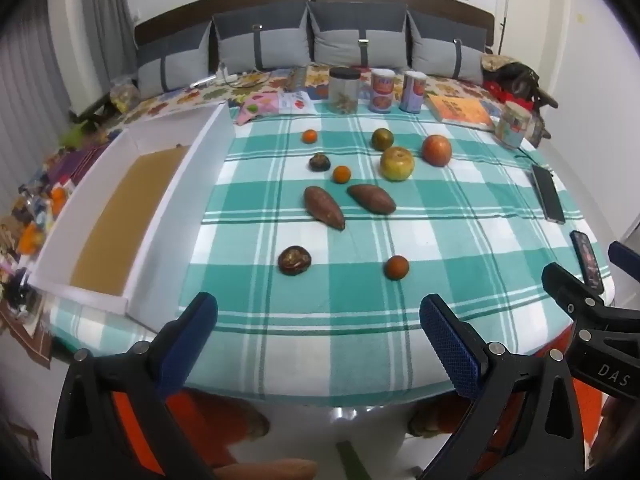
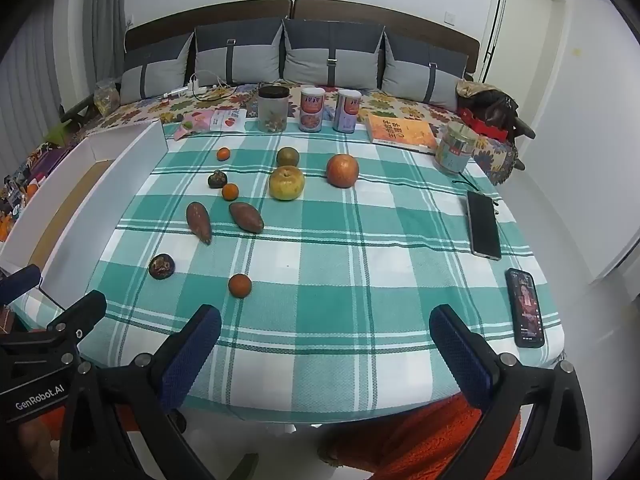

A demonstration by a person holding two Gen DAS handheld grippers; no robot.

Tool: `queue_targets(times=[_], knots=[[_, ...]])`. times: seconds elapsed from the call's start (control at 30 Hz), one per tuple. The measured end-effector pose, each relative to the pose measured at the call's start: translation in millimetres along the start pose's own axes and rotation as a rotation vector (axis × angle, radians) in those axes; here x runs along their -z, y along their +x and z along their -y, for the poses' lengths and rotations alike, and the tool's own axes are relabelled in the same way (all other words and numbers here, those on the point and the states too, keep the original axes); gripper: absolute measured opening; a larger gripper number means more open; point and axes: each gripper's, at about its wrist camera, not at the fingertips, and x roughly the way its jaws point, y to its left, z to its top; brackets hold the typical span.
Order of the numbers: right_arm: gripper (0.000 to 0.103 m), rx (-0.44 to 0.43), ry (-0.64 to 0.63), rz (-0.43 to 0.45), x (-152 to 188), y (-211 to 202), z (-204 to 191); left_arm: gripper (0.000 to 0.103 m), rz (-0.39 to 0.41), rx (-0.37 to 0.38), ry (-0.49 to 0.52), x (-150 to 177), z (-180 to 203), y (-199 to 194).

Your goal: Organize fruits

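I find both grippers held at the near table edge, jaws spread wide, nothing between them. The left gripper (image 1: 318,320) faces the fruit directly. The nearest pieces are a small orange (image 1: 397,267), ahead and slightly right, and a dark wrinkled fruit (image 1: 295,260), ahead and slightly left. The white box (image 1: 168,216) lies along the table's left side, its long axis running away from me. The right gripper (image 2: 325,334) sits further right; from it the same orange (image 2: 240,285) lies ahead-left. In my judgement, the left gripper is better placed for a first pick.
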Motion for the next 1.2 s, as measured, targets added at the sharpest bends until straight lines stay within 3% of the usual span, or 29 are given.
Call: queue_targets(times=[1.2], knots=[[0.103, -0.008, -0.003, -0.027, 4.5, 11.0, -4.2, 0.102, -0.039, -0.012, 0.004, 9.8, 1.0, 10.7]])
